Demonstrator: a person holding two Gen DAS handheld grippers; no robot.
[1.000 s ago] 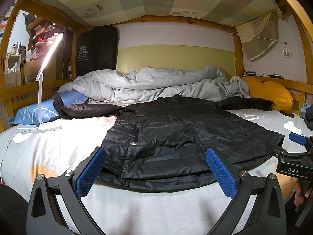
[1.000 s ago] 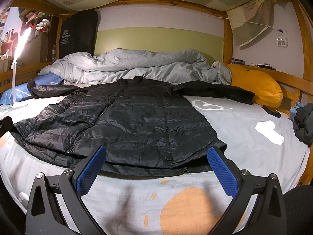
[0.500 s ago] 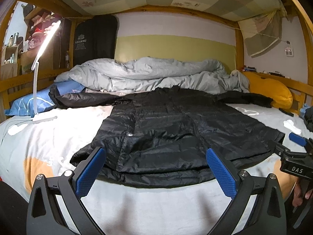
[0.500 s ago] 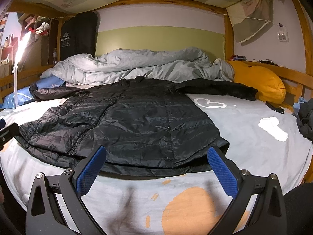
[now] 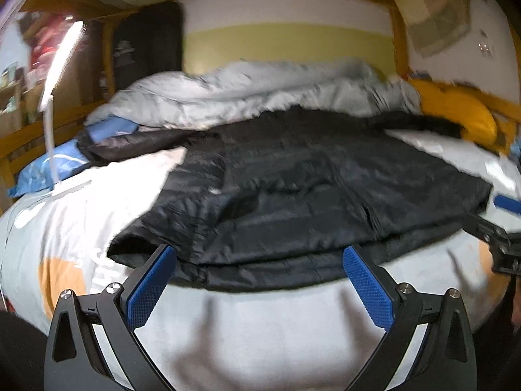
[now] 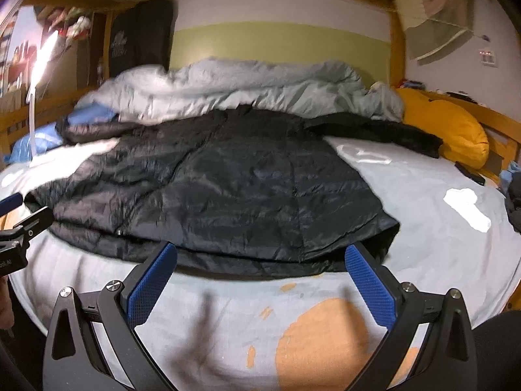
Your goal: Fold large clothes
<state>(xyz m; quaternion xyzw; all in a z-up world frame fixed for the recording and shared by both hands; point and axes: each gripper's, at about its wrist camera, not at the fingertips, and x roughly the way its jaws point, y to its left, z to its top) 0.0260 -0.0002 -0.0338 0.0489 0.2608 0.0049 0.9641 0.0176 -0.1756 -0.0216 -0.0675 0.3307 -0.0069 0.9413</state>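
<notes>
**Both grippers lined up at the coat's hem**

The black puffer coat point(image 5: 293, 195) lies flat on the bed point(image 5: 260, 325), hem nearest, sleeves spread, ready for folding. The left gripper point(image 5: 259, 277) and right gripper point(image 6: 260, 275) each have fingers spread wide and empty, the hem just beyond their tips, likely poised to pinch it.

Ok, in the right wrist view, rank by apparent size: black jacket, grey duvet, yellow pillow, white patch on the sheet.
1. black jacket, largest
2. grey duvet, though it lies farther back, so its true size is unsure
3. yellow pillow
4. white patch, smallest
</notes>
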